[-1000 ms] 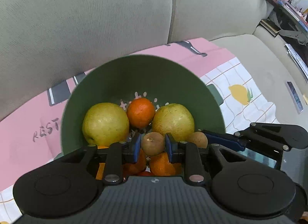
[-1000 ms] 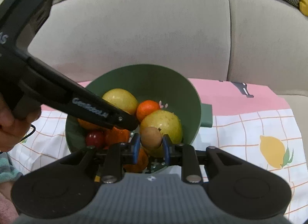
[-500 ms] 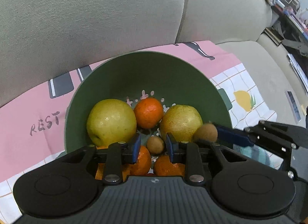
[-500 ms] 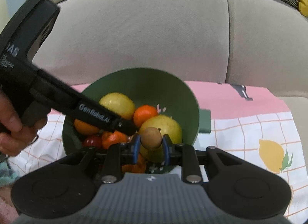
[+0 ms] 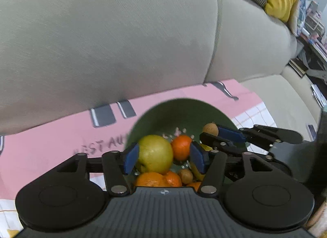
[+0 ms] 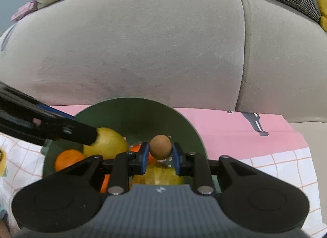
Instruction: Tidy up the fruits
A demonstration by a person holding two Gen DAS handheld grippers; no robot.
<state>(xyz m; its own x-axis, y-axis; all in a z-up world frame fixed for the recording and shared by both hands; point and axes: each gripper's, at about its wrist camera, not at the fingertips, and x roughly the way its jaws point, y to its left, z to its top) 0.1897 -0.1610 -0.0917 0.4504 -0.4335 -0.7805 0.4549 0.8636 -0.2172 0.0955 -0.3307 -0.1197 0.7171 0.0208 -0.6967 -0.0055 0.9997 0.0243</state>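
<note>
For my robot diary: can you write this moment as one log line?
left claw: opening, holds nothing | right claw: shut on small brown fruit | over green bowl

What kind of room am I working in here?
Most likely a home living room: a beige sofa fills the background, a pink printed cloth covers its seat, and a green bowl of fruit sits on the cloth.

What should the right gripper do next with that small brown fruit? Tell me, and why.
Probably open over the green bowl. The right gripper pinches the small brown fruit above the fruit pile; the left gripper, its fingers opening, holds nothing.
</note>
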